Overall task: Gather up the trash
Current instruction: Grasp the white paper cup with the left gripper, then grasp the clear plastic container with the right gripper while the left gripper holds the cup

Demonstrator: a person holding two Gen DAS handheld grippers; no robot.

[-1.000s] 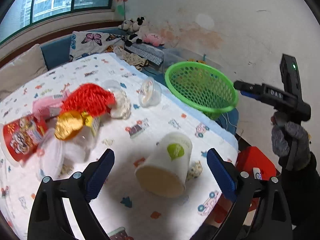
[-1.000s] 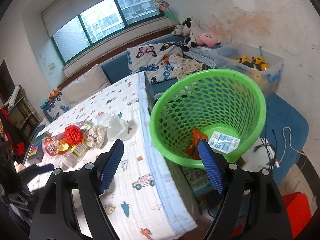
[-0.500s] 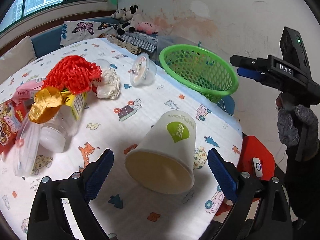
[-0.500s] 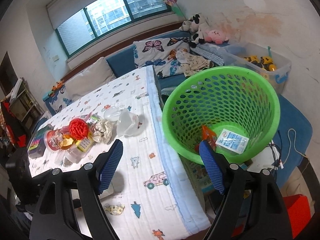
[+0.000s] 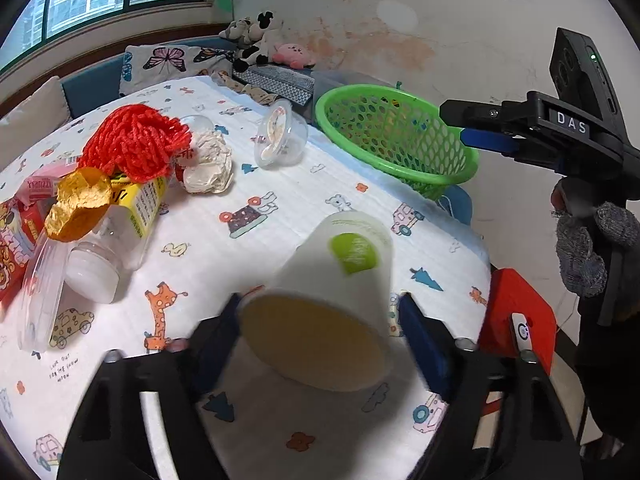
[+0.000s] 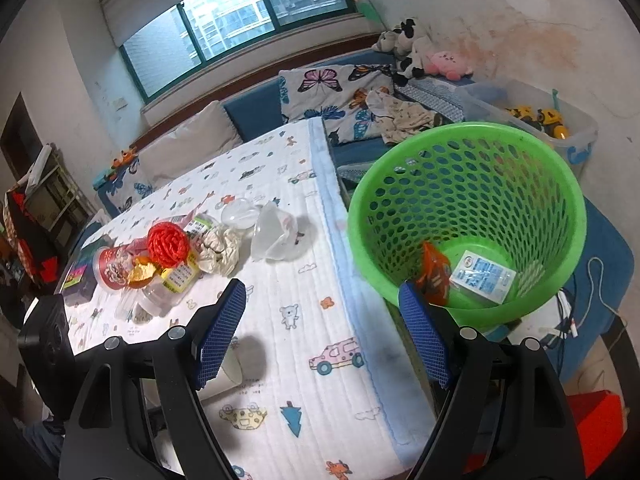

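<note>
White paper cup [image 5: 332, 300], lying on its side on the table [image 5: 280, 200] with its cream-coloured open mouth toward my left camera and a green spot on its wall, is the landmark for this legend. My left gripper [image 5: 320, 340] straddles the cup: the jaws are closing, the cup sits between them, the left pad is at or against the rim, and a sliver of tablecloth shows between the right pad and the cup, so I count the grip as not made. The pads are blurred.

Beyond the cup, toward the window, a clear plastic tub [image 5: 280, 136] lies tipped on its side, with a crumpled paper ball [image 5: 208, 164] just beside it. Left of the cup are a clear bottle with a yellow label [image 5: 116, 236], a gold foil wrapper [image 5: 78, 204] resting on it, and a red mesh net [image 5: 136, 142] behind these. A red snack tube [image 5: 12, 240] lies at the far left edge.

Beyond and right of the cup, past the table's edge, stands a green basket [image 5: 396, 136]. From the right camera, the basket [image 6: 468, 216] holds an orange wrapper [image 6: 434, 272] and a white-and-blue packet [image 6: 482, 278].

My right gripper [image 6: 322, 332] has its jaws standing wide with nothing between them, above the table's edge by the basket. From the left camera it [image 5: 486, 128] appears right of the cup, held in a grey-gloved hand [image 5: 588, 248]. A red stool [image 5: 516, 308] stands low on the cup's right.
</note>
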